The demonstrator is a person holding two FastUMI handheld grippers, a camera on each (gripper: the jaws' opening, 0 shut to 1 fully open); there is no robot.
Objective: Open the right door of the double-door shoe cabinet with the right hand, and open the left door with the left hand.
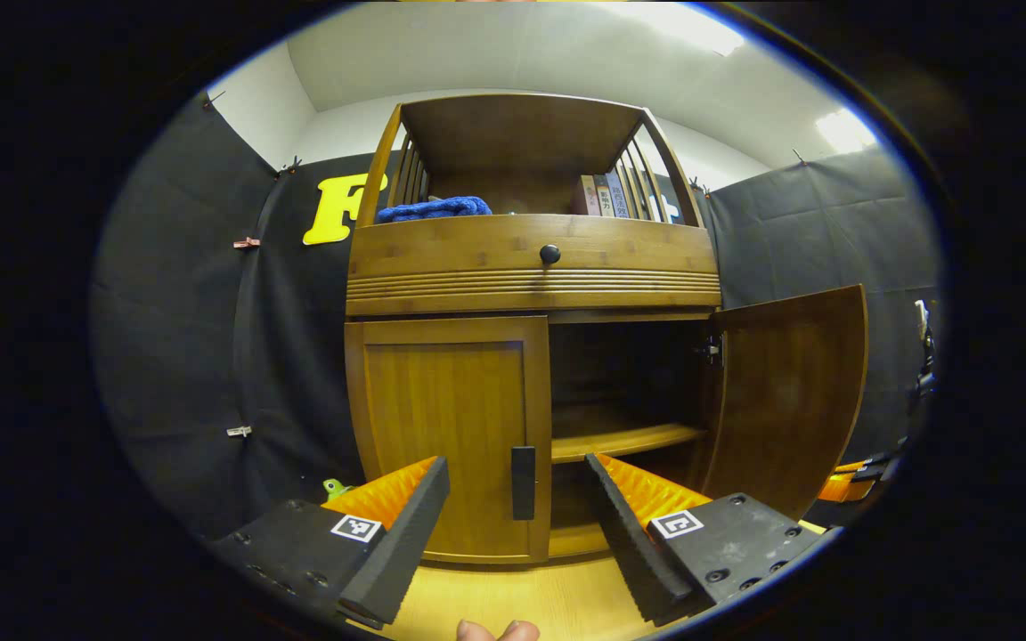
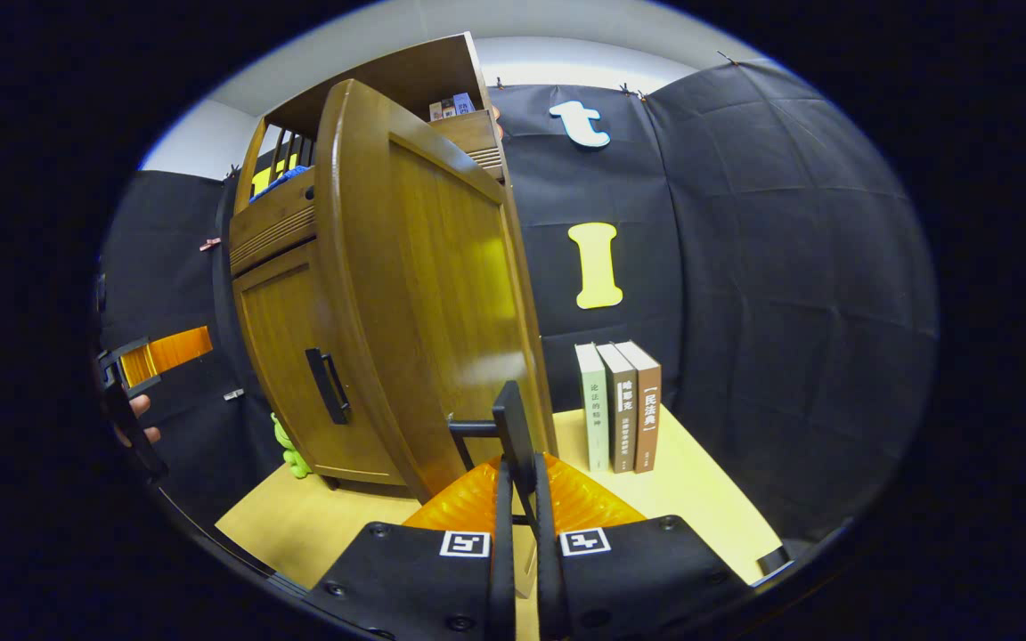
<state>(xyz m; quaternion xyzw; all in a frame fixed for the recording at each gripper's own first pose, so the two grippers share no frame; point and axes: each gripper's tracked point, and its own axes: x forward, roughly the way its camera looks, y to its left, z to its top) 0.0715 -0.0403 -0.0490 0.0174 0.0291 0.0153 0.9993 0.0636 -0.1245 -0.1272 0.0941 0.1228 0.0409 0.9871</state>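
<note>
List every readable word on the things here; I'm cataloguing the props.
"论法的精神": spine of the pale green book standing on the table.
"哈耶克": spine of the grey book; the smaller print beneath is unreadable.
"民法典": spine of the brown book.
Shelf books: too blurred to read.
Square marker: a pattern, no words.

Bright ceiling lights — fisheye-warped edges.
</note>
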